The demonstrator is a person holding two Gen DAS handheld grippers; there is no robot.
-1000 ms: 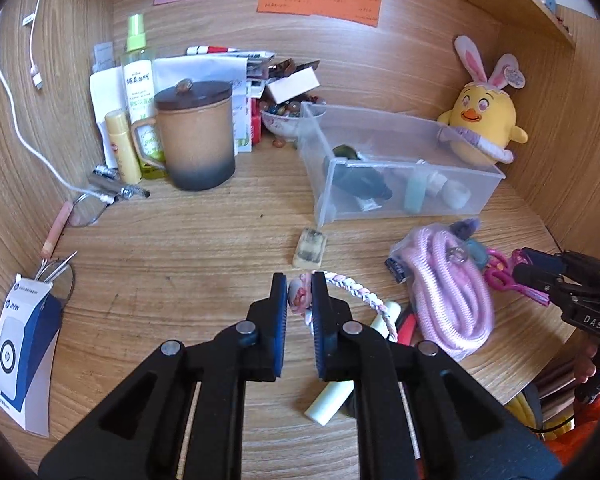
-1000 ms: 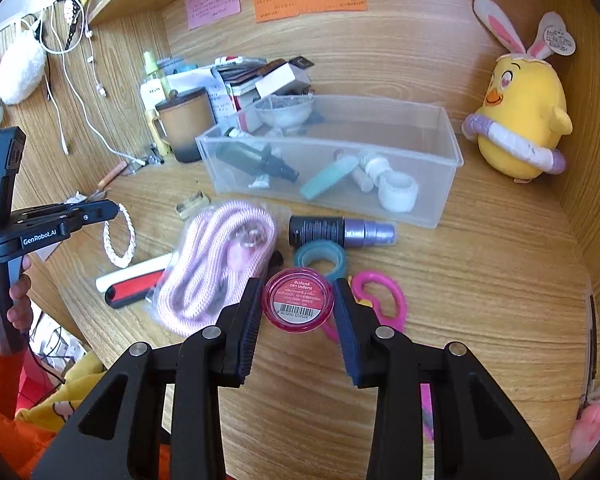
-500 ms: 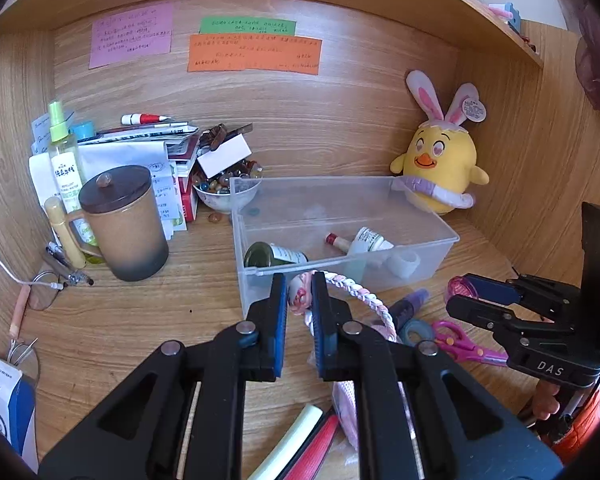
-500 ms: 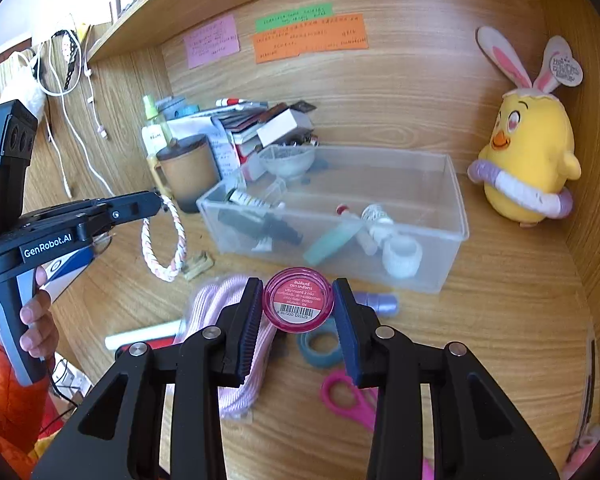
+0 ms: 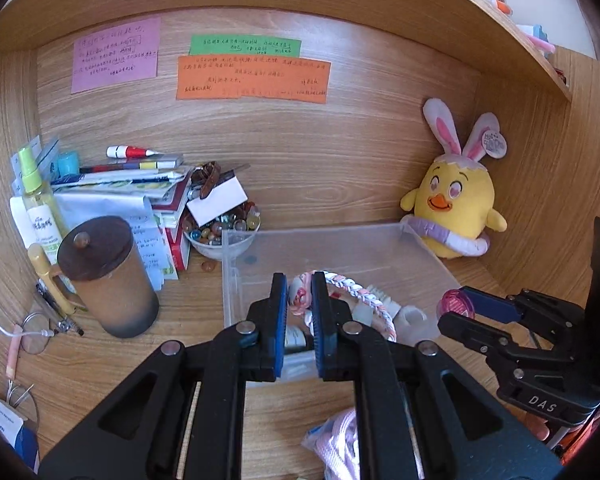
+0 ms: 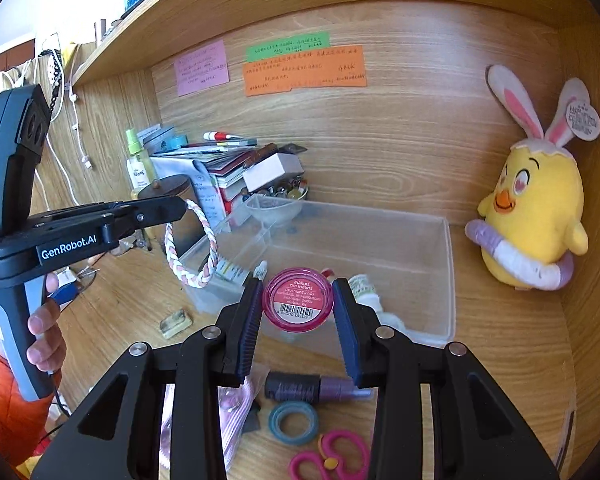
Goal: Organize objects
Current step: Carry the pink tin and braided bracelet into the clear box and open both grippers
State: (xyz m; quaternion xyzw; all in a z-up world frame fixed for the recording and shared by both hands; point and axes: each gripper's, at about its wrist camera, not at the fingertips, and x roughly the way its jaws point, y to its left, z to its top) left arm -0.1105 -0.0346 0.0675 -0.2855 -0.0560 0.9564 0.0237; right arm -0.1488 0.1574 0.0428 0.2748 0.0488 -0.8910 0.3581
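Observation:
My left gripper (image 5: pixel 300 288) is shut on a pink-and-white braided ring (image 5: pixel 364 300) and holds it in the air over the near left part of the clear plastic bin (image 5: pixel 340 240). The ring also shows hanging from that gripper in the right wrist view (image 6: pixel 192 244). My right gripper (image 6: pixel 298 300) is shut on a round pink jar (image 6: pixel 298 300) above the bin's near wall (image 6: pixel 440 320). The jar also shows in the left wrist view (image 5: pixel 456 306). Small bottles and a white roll lie in the bin.
A brown lidded mug (image 5: pixel 108 276), a spray bottle (image 5: pixel 40 208), stacked papers and a bowl of beads (image 5: pixel 220 232) stand left of the bin. A yellow plush chick (image 5: pixel 452 208) sits at the right. A purple spray tube (image 6: pixel 316 388), teal tape ring (image 6: pixel 294 422) and pink scissors (image 6: pixel 332 460) lie in front.
Both grippers have risen and moved forward to the bin, each keeping its object: the ring and the jar now hang over the bin instead of in front of it.

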